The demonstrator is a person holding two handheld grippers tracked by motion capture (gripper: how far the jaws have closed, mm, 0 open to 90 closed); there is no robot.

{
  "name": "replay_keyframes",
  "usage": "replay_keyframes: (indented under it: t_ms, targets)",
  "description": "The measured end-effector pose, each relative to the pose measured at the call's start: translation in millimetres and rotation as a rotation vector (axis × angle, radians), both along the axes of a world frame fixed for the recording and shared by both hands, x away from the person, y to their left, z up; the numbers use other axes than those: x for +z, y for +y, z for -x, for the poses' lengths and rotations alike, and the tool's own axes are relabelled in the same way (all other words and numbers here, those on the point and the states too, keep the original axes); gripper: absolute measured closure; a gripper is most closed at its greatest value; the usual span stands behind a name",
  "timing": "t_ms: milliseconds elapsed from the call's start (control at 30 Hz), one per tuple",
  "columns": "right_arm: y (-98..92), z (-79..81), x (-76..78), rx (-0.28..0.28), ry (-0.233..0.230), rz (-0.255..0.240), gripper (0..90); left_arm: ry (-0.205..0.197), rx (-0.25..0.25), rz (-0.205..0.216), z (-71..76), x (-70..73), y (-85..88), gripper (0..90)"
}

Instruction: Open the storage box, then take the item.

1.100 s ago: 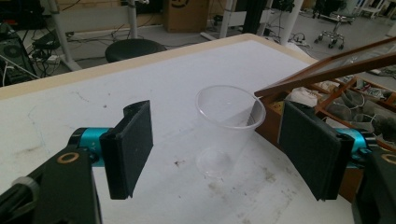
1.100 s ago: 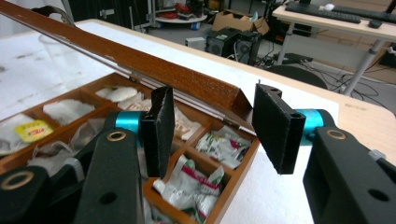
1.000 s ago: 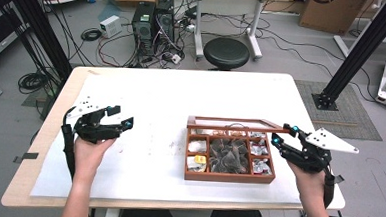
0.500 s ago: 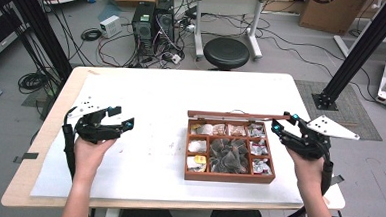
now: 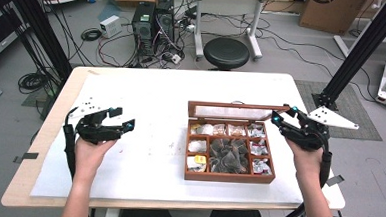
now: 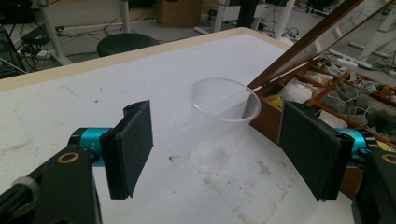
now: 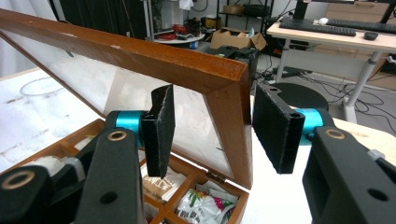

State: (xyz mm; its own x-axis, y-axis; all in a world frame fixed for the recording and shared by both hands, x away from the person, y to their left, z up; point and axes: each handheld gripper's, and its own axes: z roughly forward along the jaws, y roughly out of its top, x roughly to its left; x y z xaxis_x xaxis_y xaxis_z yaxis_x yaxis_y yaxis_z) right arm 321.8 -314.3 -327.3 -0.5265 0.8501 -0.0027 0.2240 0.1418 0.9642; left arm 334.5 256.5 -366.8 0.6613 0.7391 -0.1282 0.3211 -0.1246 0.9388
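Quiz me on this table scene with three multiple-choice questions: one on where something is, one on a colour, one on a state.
1. Where is the cup?
A. inside the box
B. on the table, left of the box
C. on the stool

2. What colour is the box?
A. brown
B. blue
C. white

3. How is the lid?
A. shut flat
B. taken off
C. raised, its corner between the right gripper jaws

Answers: 1 B, it stands on the tabletop beside the box; 2 A, brown wood; 3 C, it tilts up over the compartments.

Sachets in the wooden box (image 5: 229,176) too small to identify; its lid (image 7: 140,56) cut off at frame's left.
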Motion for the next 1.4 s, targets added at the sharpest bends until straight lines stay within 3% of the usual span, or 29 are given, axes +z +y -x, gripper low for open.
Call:
replay_keyframes:
  t_ms: [567, 1400]
  targets:
    - [1.8, -4.9, 1.4, -0.003, -0.01, -0.009, 50.1, -0.003, -0.007, -0.002, 4.9, -0.6, 2.2, 26.5]
    - [1.5, -5.4, 1.8, 0.0, -0.013, -0.006, 50.0, -0.014, -0.089, -0.01, 8.4, 4.0, -24.1, 26.5]
